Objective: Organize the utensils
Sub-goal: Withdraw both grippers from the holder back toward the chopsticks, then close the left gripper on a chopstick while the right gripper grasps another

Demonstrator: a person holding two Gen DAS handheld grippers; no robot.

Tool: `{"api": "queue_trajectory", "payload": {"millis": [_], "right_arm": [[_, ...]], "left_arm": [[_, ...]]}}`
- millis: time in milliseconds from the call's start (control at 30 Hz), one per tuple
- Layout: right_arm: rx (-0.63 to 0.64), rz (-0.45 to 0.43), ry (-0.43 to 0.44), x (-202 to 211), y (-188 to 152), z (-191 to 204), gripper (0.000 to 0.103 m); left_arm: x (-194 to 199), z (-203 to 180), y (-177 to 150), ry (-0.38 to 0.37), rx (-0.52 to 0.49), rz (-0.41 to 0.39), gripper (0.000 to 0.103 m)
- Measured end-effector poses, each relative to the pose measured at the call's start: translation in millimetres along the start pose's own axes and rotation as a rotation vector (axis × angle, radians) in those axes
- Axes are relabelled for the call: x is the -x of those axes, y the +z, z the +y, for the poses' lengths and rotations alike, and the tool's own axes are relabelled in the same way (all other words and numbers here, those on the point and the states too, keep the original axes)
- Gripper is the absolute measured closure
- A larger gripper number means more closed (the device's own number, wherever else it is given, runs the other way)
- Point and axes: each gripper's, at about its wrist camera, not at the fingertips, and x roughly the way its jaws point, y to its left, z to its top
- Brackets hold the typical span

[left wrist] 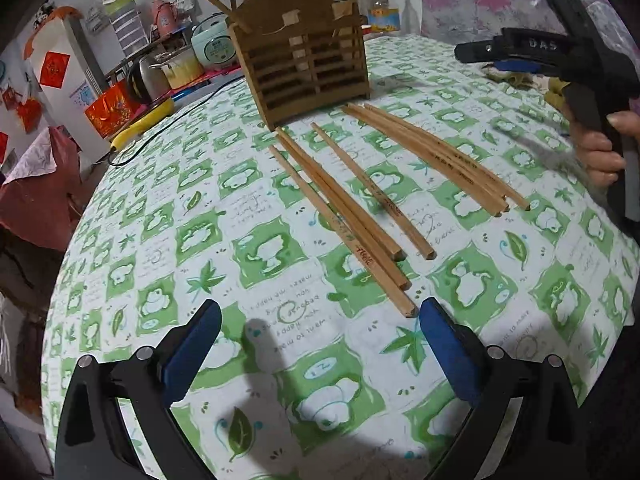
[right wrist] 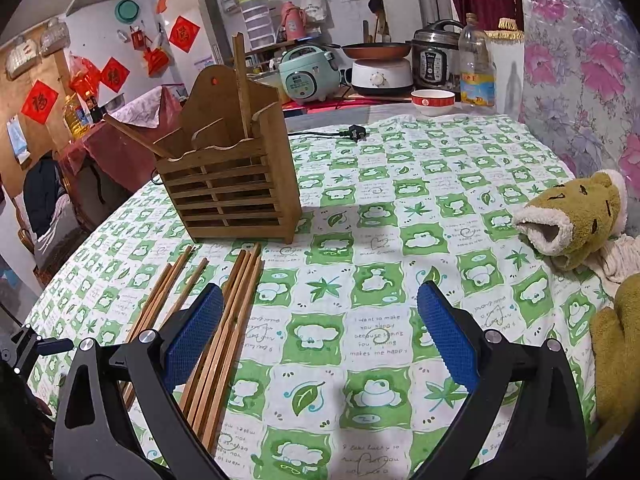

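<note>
Two grippers hang with fingers spread wide and nothing between them: the left gripper [left wrist: 320,352] sits near the ends of the long wooden chopsticks [left wrist: 344,216] lying flat on the green-and-white checked tablecloth [left wrist: 160,240] before the brown slatted wooden holder [left wrist: 304,68], the right gripper [right wrist: 320,340] just beside them.

Seven chopsticks [left wrist: 360,216] lie loose on the worktop [left wrist: 160,280]; one wooden holder [left wrist: 304,68] at twelve o'clock holds two more.
</note>
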Motion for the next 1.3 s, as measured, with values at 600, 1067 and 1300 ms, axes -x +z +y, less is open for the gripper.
{"api": "queue_trajectory", "payload": {"millis": [600,1067,1300], "right_arm": [[0.158,0.137,0.103,4.1,-34.6,22.1,0.009],[0.361,0.3,0.135,8.9,-77.6,48.9,0.034],[0.227,0.268,0.114,14.1,-71.2,11.5,0.049]], "left_arm": [[-36.9,77.0,33.9,0.114,0.333,0.063,0.006],[-28.8,49.5,32.0,0.17,0.179,0.028,0.006],[-15.9,45.3,18.5,0.096,0.166,0.024,0.006]]}}
